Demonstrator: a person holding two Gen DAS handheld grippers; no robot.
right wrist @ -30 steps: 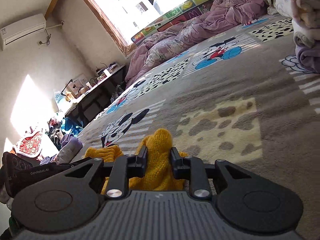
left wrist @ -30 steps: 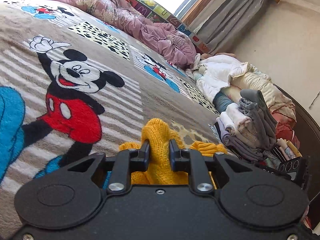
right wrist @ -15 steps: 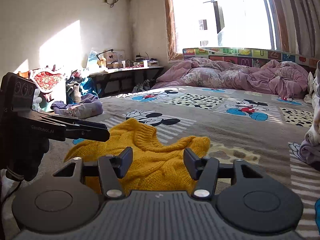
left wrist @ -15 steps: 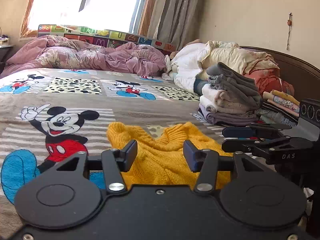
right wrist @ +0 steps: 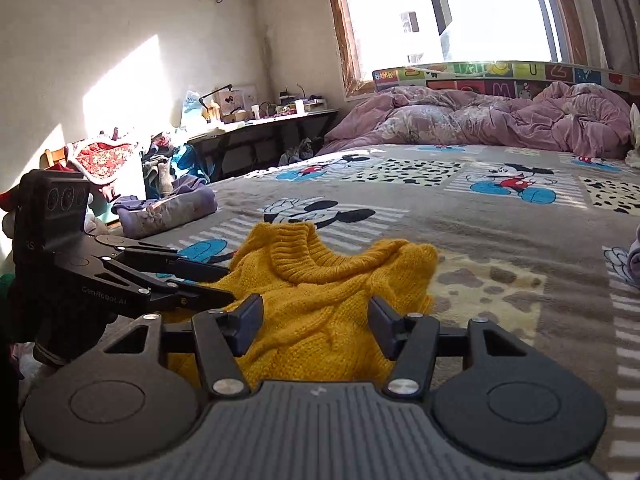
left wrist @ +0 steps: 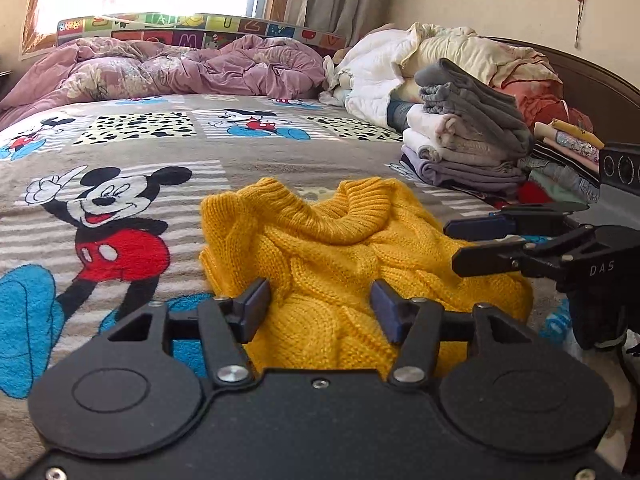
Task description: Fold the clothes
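A yellow knit sweater [left wrist: 344,256] lies bunched on the Mickey Mouse blanket [left wrist: 120,168], collar away from me. My left gripper [left wrist: 322,304] is open and empty just above its near edge. My right gripper [right wrist: 316,326] is open and empty over the sweater [right wrist: 320,300] from the other side. The right gripper also shows in the left wrist view [left wrist: 480,244] at the right, open over the sweater. The left gripper also shows in the right wrist view [right wrist: 208,280] at the left, open.
A stack of folded clothes [left wrist: 468,148] stands at the right, with a heap of bedding [left wrist: 452,56] behind it. A pink quilt [left wrist: 168,72] lies along the far side under the window. A folded purple item [right wrist: 168,210] lies at the bed's left edge by a cluttered desk [right wrist: 260,120].
Both grippers were shut on the sweater a second ago. They let go, opened wide and drew back; the sweater now lies on the blanket.
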